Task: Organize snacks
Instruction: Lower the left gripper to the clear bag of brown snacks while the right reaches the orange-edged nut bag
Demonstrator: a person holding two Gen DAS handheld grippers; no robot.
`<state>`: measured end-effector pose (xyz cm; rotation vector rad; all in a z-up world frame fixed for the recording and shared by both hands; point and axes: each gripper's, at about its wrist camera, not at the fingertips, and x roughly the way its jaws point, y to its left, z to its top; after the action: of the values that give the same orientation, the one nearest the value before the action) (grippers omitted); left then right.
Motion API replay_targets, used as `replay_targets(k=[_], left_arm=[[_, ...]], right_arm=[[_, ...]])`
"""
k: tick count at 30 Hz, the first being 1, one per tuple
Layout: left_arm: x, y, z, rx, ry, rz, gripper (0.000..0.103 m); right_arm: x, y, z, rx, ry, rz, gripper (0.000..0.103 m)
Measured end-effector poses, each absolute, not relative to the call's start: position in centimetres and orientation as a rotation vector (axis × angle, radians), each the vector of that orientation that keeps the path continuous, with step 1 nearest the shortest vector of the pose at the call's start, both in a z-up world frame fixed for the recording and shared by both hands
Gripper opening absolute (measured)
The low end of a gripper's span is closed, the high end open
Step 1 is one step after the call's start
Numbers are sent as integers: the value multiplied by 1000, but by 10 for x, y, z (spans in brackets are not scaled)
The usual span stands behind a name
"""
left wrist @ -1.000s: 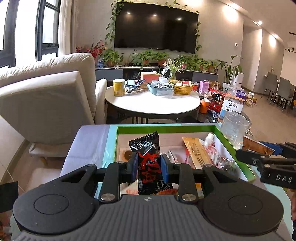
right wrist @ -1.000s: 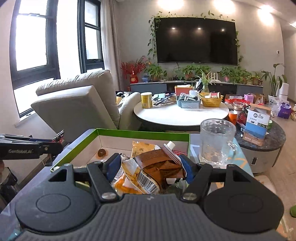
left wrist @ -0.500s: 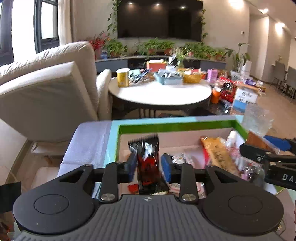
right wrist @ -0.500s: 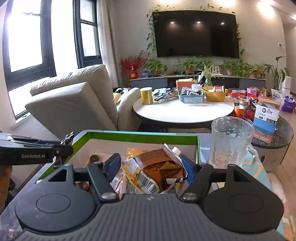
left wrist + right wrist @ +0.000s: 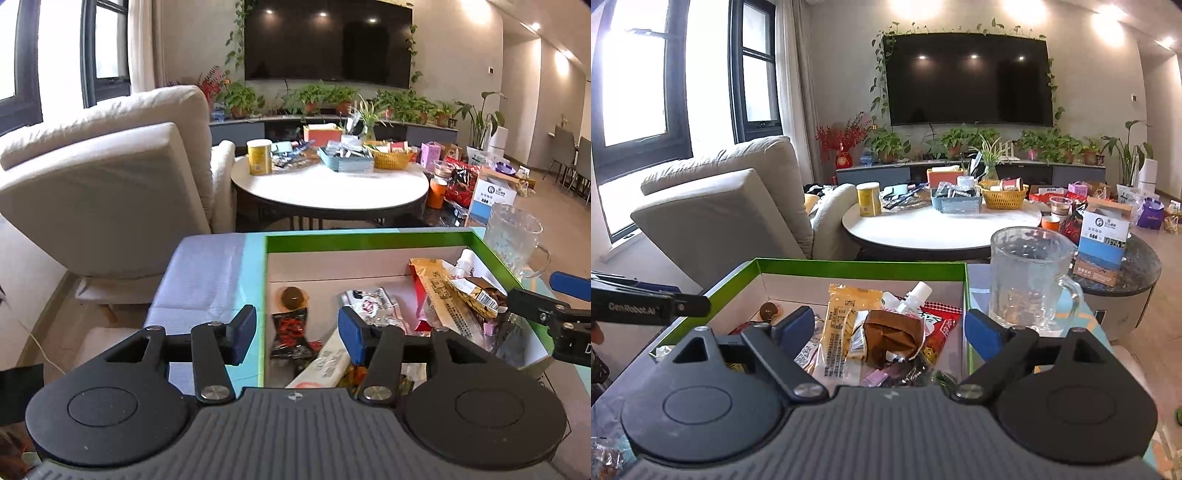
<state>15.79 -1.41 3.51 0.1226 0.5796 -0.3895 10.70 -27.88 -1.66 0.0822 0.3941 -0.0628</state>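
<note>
A green-rimmed box [image 5: 369, 240] holds several snack packets. My left gripper [image 5: 296, 334] hovers over its near left corner with its jaws opening. A black-and-red packet [image 5: 290, 332] lies loose on the box floor below the gap, touching neither pad. My right gripper [image 5: 890, 330] is open over the box [image 5: 860, 267]. A brown packet [image 5: 892, 334] and a yellow packet [image 5: 846, 325] rest on the pile between its pads, clear of both. From the left wrist the right gripper [image 5: 532, 295] shows at the box's right rim, with the brown packet [image 5: 476, 291] just beyond its tips.
A clear glass mug [image 5: 1027, 277] stands right of the box. A lavender cloth [image 5: 207, 277] covers the table to the box's left. Beyond are a beige armchair [image 5: 110, 192] and a round white table [image 5: 332, 188] crowded with a can and baskets.
The left jaws parted and let go of the black-and-red packet, which now lies in the box. The right pads came off the brown and yellow packets, which settled onto the pile.
</note>
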Motion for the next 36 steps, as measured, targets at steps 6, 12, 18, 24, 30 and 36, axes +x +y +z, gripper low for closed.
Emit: replay_targets(k=[6, 12, 18, 24, 30, 36], left_arm=[[140, 12, 36, 123, 590, -369, 48], [118, 37, 26, 104, 627, -361, 48], [99, 61, 13, 96, 670, -335, 48], [77, 76, 6, 53, 712, -287, 48], [53, 79, 10, 103, 697, -308, 48], [46, 81, 6, 75, 737, -324, 48]], right_arm=[[93, -272, -15, 65, 398, -51, 53], [76, -258, -14, 27, 388, -26, 53], [59, -245, -17, -13, 404, 46, 53], [50, -220, -43, -73, 493, 180, 53], [52, -194, -79, -185, 599, 256, 53], [54, -192, -87, -174, 632, 241, 53]])
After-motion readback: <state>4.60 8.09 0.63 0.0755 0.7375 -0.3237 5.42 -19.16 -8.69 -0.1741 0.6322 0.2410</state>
